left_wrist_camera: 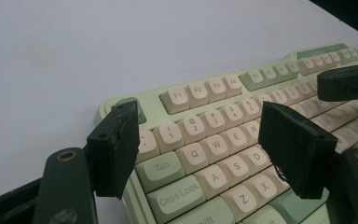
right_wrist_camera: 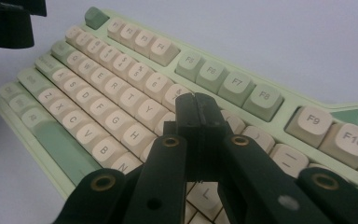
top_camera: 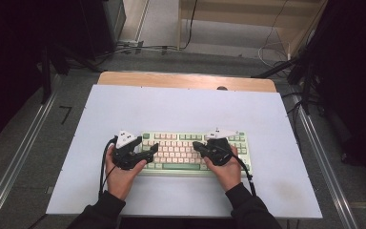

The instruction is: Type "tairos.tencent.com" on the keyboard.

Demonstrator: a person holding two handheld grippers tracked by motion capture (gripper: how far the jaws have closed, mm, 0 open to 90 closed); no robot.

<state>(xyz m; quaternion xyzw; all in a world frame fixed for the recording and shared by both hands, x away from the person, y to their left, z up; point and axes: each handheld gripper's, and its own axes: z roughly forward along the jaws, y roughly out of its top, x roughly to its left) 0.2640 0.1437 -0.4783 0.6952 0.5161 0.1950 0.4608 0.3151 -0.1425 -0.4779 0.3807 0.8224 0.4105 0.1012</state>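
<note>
a green and cream mechanical keyboard [top_camera: 195, 150] lies flat on a white tabletop sheet [top_camera: 181, 107], near the person's edge of the table and roughly centred left to right. the sheet covers a wooden table [top_camera: 186, 79] whose far edge shows beyond it.

left gripper [top_camera: 143, 153]: held in the person's left hand [top_camera: 120, 175] at the keyboard's left end. in the left gripper view [left_wrist_camera: 205, 147] its two black jaws stand well apart, one over the keyboard's left edge near the tab key [left_wrist_camera: 161, 169], the other over the area to the right of the s and x keys. the q, w, a and z keys show in the gap between them. nothing is held. whether the jaws touch the keys cannot be told.

right gripper [top_camera: 201, 148]: held in the person's right hand [top_camera: 228, 171] over the right half of the keyboard, pointing toward its middle. in the right gripper view [right_wrist_camera: 198, 116] the two jaws are pressed together with no gap and nothing between them, the joined tip over the letter rows below the number row, with the l key [right_wrist_camera: 203, 191] just beneath the jaw arms. contact with the keycaps cannot be told.

a grey three-cornered plate [top_camera: 125, 139] tops the left gripper, and a black cable [top_camera: 104, 167] trails from it past the left wrist. both sleeves are dark.
</note>
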